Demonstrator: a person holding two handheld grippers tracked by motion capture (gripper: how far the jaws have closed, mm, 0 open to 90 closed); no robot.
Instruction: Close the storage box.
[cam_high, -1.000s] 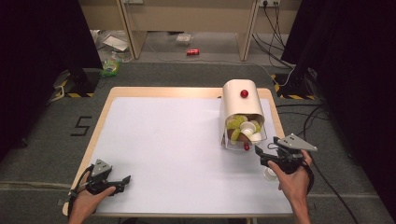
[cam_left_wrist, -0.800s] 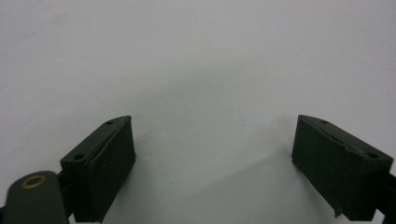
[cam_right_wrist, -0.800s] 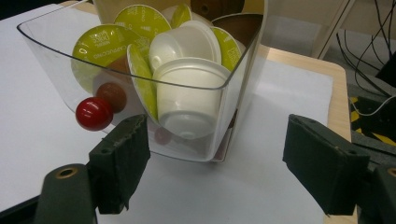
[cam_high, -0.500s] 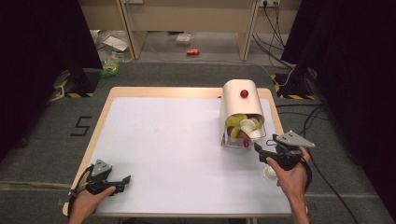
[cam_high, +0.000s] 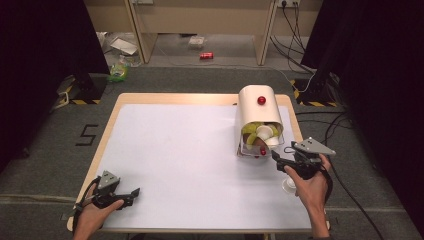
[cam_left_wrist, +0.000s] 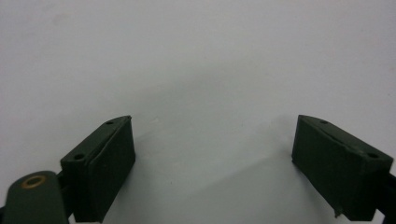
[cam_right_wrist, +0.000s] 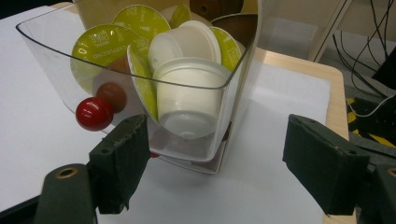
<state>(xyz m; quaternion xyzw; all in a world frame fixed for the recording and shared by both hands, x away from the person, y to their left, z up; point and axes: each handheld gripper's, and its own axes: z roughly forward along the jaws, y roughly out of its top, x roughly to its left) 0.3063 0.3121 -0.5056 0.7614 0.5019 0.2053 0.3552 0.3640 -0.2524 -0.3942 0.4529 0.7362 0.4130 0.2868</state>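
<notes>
A cream capsule dispenser (cam_high: 256, 104) with a red knob on top stands at the table's back right. Its clear drawer (cam_right_wrist: 56, 51) is pulled out toward me, full of green-lidded capsules (cam_right_wrist: 100, 44) and white capsules (cam_right_wrist: 187, 95), and has a red ball knob (cam_right_wrist: 94, 113) on its front. My right gripper (cam_right_wrist: 219, 168) is open just in front of the drawer's corner, with nothing between its jaws; in the high view the right gripper (cam_high: 276, 161) sits right of the drawer (cam_high: 260, 142). A white capsule (cam_high: 289, 185) lies on the mat by my right hand. My left gripper (cam_left_wrist: 212, 163) is open over bare mat at the front left (cam_high: 134, 192).
A white mat (cam_high: 185, 150) covers the wooden table (cam_high: 150, 98). Cables (cam_high: 335, 125) trail on the floor right of the table. A red can (cam_high: 206, 55) and some litter lie on the floor beyond the far edge.
My right gripper has moved slightly away from me, up alongside the drawer. The left gripper and the capsule on the mat have stayed put.
</notes>
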